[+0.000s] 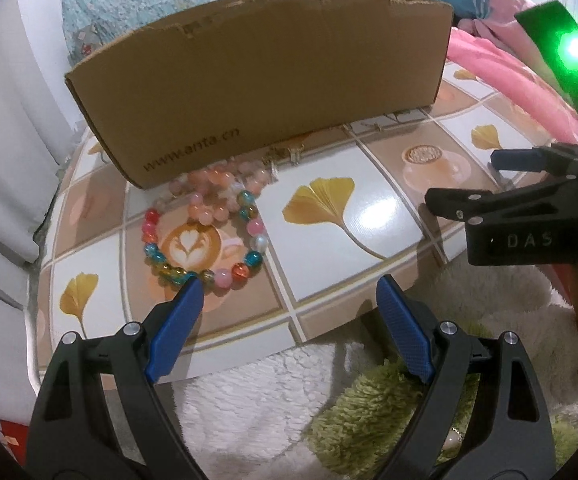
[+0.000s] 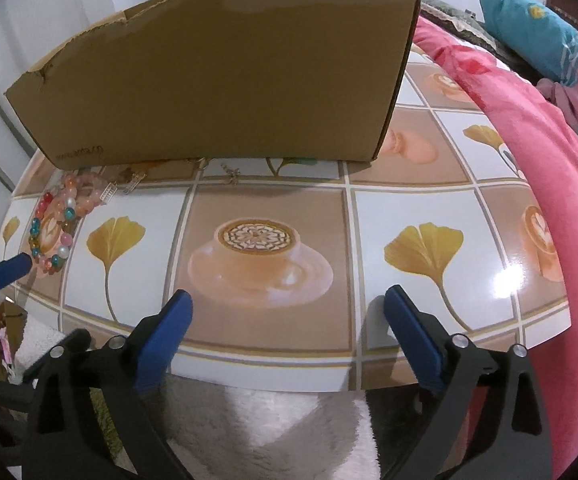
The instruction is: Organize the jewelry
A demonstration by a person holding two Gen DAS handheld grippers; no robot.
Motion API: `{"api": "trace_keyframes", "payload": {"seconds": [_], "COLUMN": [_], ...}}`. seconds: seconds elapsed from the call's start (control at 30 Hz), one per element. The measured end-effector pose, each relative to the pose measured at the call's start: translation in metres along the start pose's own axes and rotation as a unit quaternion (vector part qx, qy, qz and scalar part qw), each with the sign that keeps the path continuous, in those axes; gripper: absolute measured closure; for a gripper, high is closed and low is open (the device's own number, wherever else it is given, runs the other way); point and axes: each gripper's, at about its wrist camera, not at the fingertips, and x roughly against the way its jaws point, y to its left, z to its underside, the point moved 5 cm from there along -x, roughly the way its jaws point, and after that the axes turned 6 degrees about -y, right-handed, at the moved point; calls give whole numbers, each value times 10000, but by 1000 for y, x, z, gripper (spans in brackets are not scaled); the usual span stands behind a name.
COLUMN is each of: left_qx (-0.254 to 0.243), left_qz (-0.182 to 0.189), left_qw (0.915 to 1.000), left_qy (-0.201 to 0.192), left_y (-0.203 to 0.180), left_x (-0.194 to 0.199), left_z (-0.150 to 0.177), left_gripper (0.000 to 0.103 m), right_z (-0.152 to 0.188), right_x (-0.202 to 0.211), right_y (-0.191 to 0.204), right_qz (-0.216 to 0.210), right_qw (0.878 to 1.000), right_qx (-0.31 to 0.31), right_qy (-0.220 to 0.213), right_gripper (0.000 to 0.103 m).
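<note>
Glossy printed vinyl covers the worktop (image 2: 401,204), a grid of white and tan squares showing yellow ginkgo leaves and latte cups, with bright glare spots on its smooth face. At its far side stands a brown corrugated cardboard box (image 1: 265,80) with a ragged, torn top edge; small dark print low on its near wall reads "www.anta.cn". Just in front of the box, toward its left end, lies the jewelry: a bracelet of round glassy beads (image 1: 205,240) in red, teal, amber, pink and pearl white forms an open ring around a printed latte heart, and a heap of peach and pink beads (image 1: 221,188) sits touching its far side, close against the box. Small metal charms (image 1: 285,156) lie beside that heap, along the foot of the box. The left gripper (image 1: 291,292) hangs above the near edge of the worktop with its jaws spread wide and nothing between them; its blue pads have a fine cross-hatched grip, and the left pad's tip overlaps the near beads of the bracelet in the left wrist view, though contact cannot be told. The right gripper (image 2: 289,304), black-framed with the same blue pads, is likewise wide apart and empty over the printed cup; its black body bears raised letters "DAS". Fluffy white and green pile fabric lies below the worktop edge, and a pink quilt (image 2: 529,152) rises at the right.
</note>
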Motion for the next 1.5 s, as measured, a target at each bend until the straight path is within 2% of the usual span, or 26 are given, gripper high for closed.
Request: {"api": "trace_keyframes", "payload": {"seconds": [0.13,0.53,0.63,0.77,0.9,1.1,1.33,1.5], "left_qx": [-2,-28,-13,-77,-166,-15,229,246], "left_qz": [53,138,177,241,205,353,738,787], "left_qw": [9999,9998,9998,9995,9995,9993,9970,9966], "left_qy": [118,110,119,177,171,121,1,-7], "left_y": [-2,-4,-4,-5,-8,-5,3,4], "left_x": [-5,-8,-9,-10,-11,-8,-3,-1], "left_z": [3,4,4,5,6,5,5,5], "left_gripper": [19,19,17,8,8,8,8,8], "right_z": [1,0,0,0,0,0,0,-1], "right_x": [-1,-4,-5,-5,-5,-6,-6,-6], "right_y": [0,-1,-3,-3,-2,-3,-4,-4], "right_qz": [-36,-129,-150,-153,-160,-178,-197,-197], "right_qw": [10000,9999,9998,9998,9998,9998,9997,9997], "right_qx": [-17,-91,-104,-103,-108,-104,-117,-118], "right_qy": [5,9,12,13,14,8,6,7], "right_gripper": [7,6,6,6,6,6,6,6]}}
